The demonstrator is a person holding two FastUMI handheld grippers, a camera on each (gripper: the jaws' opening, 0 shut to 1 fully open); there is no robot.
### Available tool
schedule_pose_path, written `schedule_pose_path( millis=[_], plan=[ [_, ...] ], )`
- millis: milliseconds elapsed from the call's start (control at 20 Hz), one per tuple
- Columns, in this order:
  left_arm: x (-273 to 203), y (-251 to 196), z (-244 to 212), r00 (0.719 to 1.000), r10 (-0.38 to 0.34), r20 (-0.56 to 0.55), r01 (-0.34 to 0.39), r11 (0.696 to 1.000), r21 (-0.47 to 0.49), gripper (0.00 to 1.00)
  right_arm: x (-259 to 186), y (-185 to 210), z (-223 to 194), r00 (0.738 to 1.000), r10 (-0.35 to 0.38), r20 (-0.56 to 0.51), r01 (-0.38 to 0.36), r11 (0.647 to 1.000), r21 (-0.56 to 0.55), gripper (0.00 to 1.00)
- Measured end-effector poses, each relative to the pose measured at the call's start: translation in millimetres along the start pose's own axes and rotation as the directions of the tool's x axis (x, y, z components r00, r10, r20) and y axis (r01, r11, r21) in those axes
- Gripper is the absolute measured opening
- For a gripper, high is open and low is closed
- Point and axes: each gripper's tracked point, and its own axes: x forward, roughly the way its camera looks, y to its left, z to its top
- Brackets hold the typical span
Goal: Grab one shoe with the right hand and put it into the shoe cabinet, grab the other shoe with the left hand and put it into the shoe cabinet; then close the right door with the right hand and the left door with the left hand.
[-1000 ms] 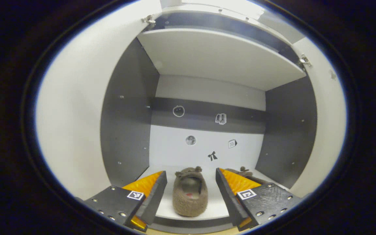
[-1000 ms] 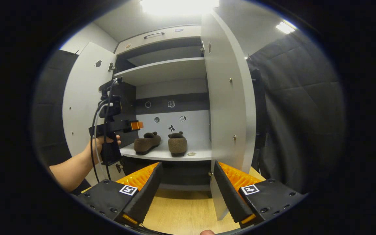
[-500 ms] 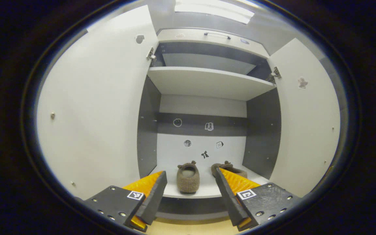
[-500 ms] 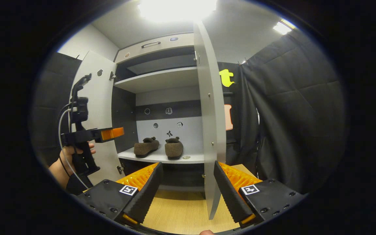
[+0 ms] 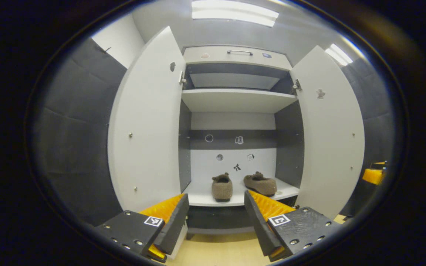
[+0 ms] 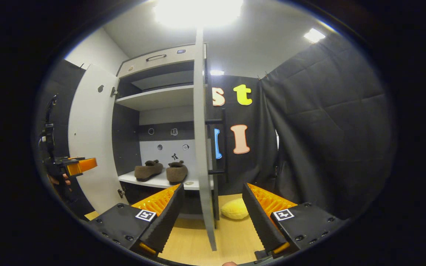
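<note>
At the bottom of the left gripper view, the left gripper (image 5: pixel 216 221) stands with fingers spread, holding nothing, facing the shoe cabinet (image 5: pixel 235 99). Beyond it, both brown shoes rest on the lower shelf (image 5: pixel 202 197): the left shoe (image 5: pixel 222 187) heel-on to the camera, the right shoe (image 5: pixel 260 184) angled, the pair close but apart. Left door (image 5: pixel 148 125) and right door (image 5: pixel 329 129) both stand open.

Right gripper (image 6: pixel 211 218) likewise spread and empty, its fingers either side of the right door's edge (image 6: pixel 202 147) without contact. A yellow object (image 6: pixel 234 209) lies on the wooden floor (image 6: pixel 231 240) behind that door. The left gripper appears at far left (image 6: pixel 73 166), held in a hand.
</note>
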Motion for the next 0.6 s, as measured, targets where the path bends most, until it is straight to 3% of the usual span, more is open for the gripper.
schedule_pose_path(
  millis=[300, 500, 600],
  plan=[
    [-40.4, 41.3, -6.3, 0.998, 0.069, -0.001, -0.069, 0.998, 0.001, 0.87, 17.5, -47.6, 24.7, 0.986, -0.158, 0.049, 0.16, 0.986, -0.037, 0.99],
    [-65.6, 78.4, 0.5, 0.992, 0.123, 0.025, -0.123, 0.992, -0.012, 0.87, 31.6, -64.1, 37.8, 0.955, -0.285, 0.087, 0.291, 0.954, -0.072, 0.99],
    [-73.2, 105.2, 5.2, 0.986, 0.162, 0.032, -0.162, 0.987, -0.009, 0.87, 42.5, -61.5, 41.1, 0.946, -0.315, 0.084, 0.321, 0.944, -0.081, 0.99]
  ],
)
